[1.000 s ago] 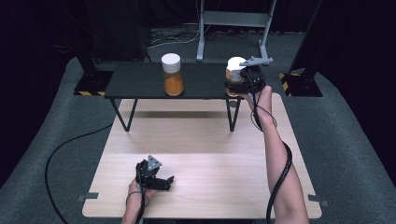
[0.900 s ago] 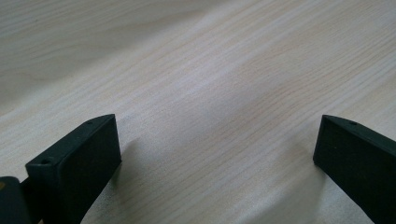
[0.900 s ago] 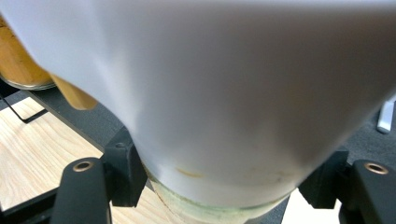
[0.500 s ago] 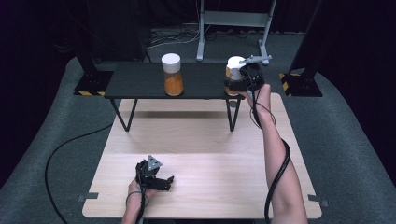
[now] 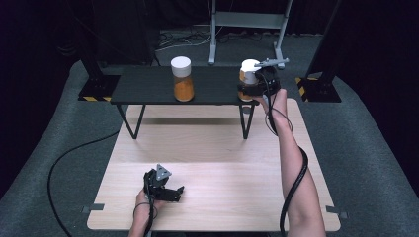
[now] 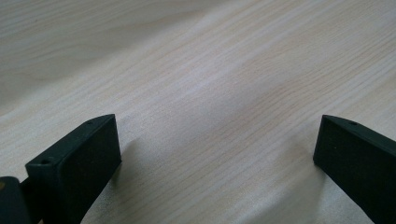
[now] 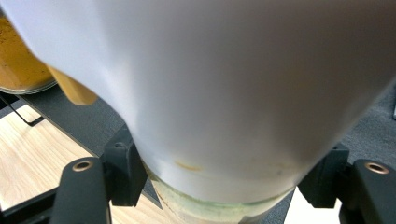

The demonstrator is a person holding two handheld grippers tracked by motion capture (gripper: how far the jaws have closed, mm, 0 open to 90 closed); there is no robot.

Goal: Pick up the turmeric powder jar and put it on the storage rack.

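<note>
white-lidded jar (image 5: 248, 79) sits at the right end of the black shelf (image 5: 148, 91), near its front edge, w/ the right gripper (image 5: 253, 89) clamped round it; in the right gripper view the jaws press both sides of the jar (image 7: 233, 116) just under the lid. step looks like the grasp/pick. next move prob needs a straight lift clear of the shelf, grip kept firm, jar upright. left gripper (image 5: 165, 190) rests spread wide on the wooden table (image 5: 222, 163) near its front edge, holding nothing. second jar (image 5: 182, 79) stands mid-shelf, well apart.

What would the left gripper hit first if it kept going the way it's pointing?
Probably the wooden tabletop: the left gripper is open and angled down at bare wood, with nothing between its jaws.
</note>
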